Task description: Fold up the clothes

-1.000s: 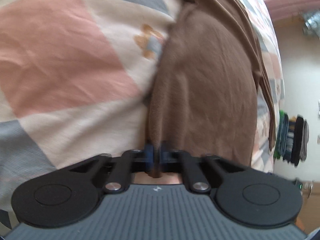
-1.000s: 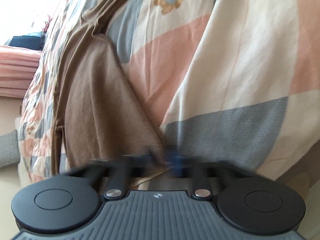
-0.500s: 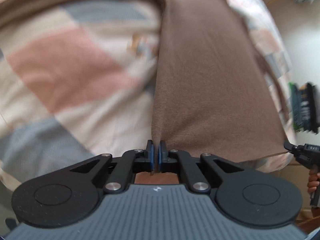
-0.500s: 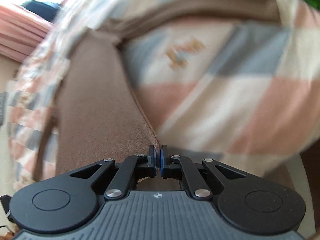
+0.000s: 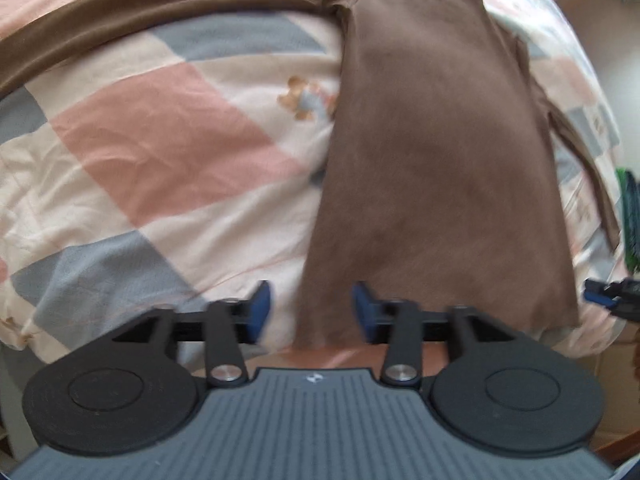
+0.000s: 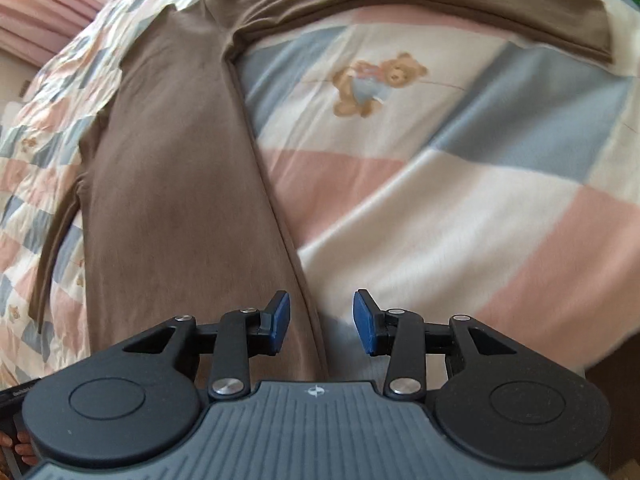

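Left wrist, left gripper (image 5: 308, 312): jaws stood wide apart, nothing between the blue pads; brown shirt's lower left corner lay just past them.
Left wrist, brown shirt (image 5: 436, 168): lay flat on the checked bedspread (image 5: 160, 148), one sleeve stretched across the top.
Right wrist, right gripper (image 6: 321, 317): jaws apart, empty, over the shirt's side edge.
Right wrist, shirt (image 6: 172, 184): body lay left of the bear print (image 6: 376, 82).

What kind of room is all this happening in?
Most likely a bedroom at home. A brown long-sleeved top lies spread on a soft patchwork quilt printed with a teddy bear, which looks like bedding, and pink cloth shows beyond it.
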Motion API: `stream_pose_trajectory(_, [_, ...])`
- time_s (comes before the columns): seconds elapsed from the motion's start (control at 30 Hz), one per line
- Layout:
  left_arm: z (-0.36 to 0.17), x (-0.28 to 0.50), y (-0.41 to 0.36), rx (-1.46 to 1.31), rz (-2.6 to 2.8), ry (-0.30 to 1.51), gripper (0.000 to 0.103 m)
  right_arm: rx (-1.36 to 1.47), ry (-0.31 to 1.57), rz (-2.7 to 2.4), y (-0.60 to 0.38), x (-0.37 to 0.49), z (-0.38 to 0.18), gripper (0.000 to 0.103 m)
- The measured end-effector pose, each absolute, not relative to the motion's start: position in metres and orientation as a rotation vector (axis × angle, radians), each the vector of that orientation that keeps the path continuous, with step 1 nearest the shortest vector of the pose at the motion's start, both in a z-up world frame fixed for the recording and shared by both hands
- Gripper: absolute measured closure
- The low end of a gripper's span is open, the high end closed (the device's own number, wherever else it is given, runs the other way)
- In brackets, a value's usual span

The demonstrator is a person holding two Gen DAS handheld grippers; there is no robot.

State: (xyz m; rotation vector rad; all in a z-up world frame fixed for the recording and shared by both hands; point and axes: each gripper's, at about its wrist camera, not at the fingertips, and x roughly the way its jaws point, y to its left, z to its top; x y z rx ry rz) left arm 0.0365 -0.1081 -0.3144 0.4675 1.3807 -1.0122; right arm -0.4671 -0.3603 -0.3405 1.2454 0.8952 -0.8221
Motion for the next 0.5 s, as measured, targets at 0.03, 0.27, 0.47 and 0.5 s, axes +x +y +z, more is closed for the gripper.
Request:
stream_pose_trajectory(0.03, [-0.322,0.032,-0.114,0.474,-1.003,1.39,0.058,1.259,0.907,-0.796,-0.361,-0.465,-0.349,0.064])
stream_pose_trajectory(0.27, [-0.344,0.013,-0.127,0.501,-0.979,1.428,0.103,1.311,0.882,-0.658,-0.344,-0.457,-0.36,0.101])
stream_pose_trajectory(0.47, [-0.352,0.022,-0.127,0.642,-0.893,1.461,0.095,1.382,0.995,-0.658,-0.362,-0.463,-0.378,0.092])
stream_pose_trajectory(0.5, [-0.345,0.025,-0.13,0.669,-0.906,1.445,0.09,1.362,1.036,-0.652,-0.372,-0.463,-0.372,0.082])
